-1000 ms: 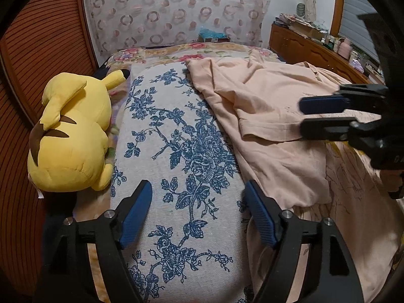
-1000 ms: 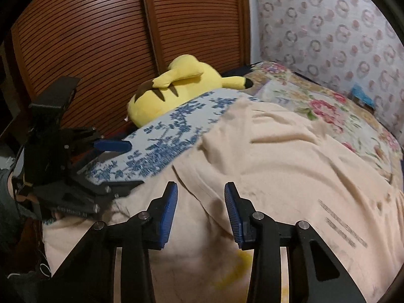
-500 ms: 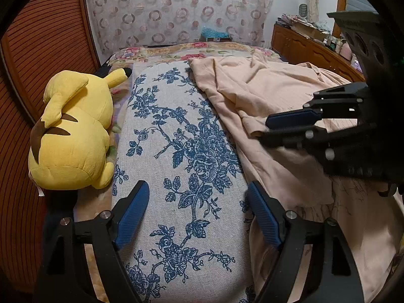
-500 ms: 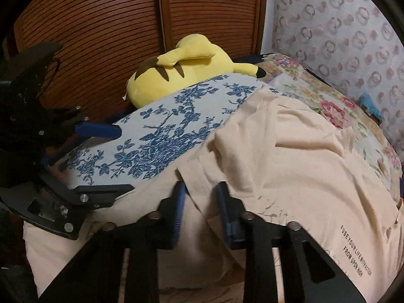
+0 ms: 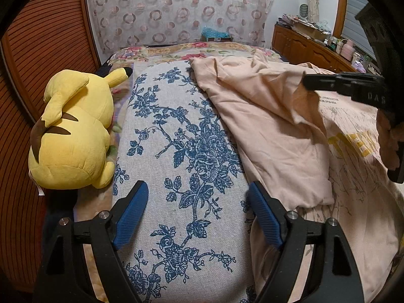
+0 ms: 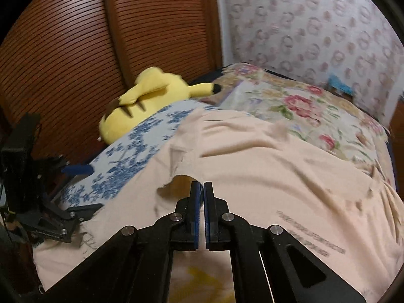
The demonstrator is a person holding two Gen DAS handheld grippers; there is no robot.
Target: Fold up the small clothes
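Observation:
A peach T-shirt with yellow print lies rumpled on the bed, partly over a blue-flowered pillow. It also shows in the right wrist view. My right gripper is shut on a fold of the shirt's edge and lifts it off the bed; it shows in the left wrist view at the right. My left gripper is open and empty, low over the near end of the pillow; it shows in the right wrist view at the left.
A yellow Pikachu plush lies left of the pillow, against slatted wooden doors. A floral bedspread covers the far bed. A patterned curtain hangs behind. A cluttered wooden dresser stands at the back right.
My right gripper has closed on the shirt's edge and raised it, pulling the fabric up and to the right. My left gripper has stayed open over the pillow.

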